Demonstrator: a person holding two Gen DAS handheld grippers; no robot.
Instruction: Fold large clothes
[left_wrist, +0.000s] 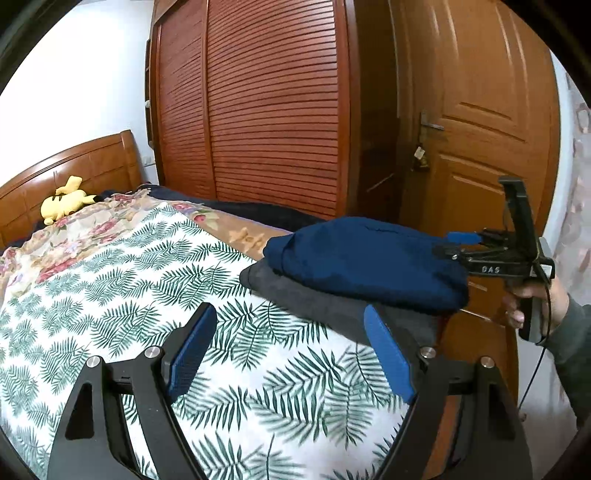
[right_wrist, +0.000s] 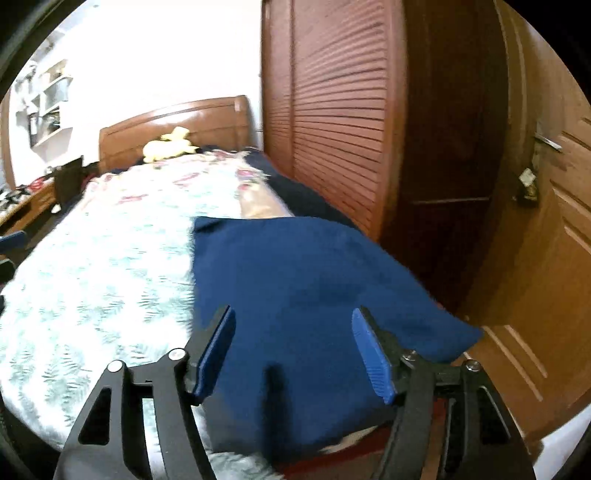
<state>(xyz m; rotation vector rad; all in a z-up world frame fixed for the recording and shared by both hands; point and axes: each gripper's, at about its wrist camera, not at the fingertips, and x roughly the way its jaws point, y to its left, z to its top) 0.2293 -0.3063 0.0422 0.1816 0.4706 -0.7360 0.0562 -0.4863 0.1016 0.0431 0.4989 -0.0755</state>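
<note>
Two folded garments make up the pile I am working on: a navy blue garment (left_wrist: 365, 258) lies on top of a dark grey garment (left_wrist: 332, 306), and the stack sits at the near right corner of the bed (left_wrist: 110, 280), close to its right edge. From my left wrist camera the grey piece sticks out beneath the blue one on the near and left sides. My right gripper (right_wrist: 293, 350) hangs just over the near part of the blue garment; I see its two blue pads (right_wrist: 218, 350) standing apart with cloth below and between them, not pressed on it, so I read it as released. In the left view that same tool comes in from the right, gripped by a hand (left_wrist: 532, 302) in a grey sleeve, its tip at the right end of the blue bundle. My left gripper (left_wrist: 291, 350) is spread wide too, holding nothing, over the leaf-print sheet (left_wrist: 147, 295) just left of the pile, its right pad near the grey cloth's edge. Farther up the bed a floral cover (left_wrist: 92, 218) runs toward the wooden headboard (left_wrist: 74, 166), where a yellow plush toy (left_wrist: 66, 203) lies. To the right of the bed stands a louvred wooden wardrobe (left_wrist: 258, 110), and beyond that a panelled wooden door (left_wrist: 480, 129) with a metal handle (left_wrist: 430, 123). The right view is blurred, so I cannot make out finer detail there.
</note>
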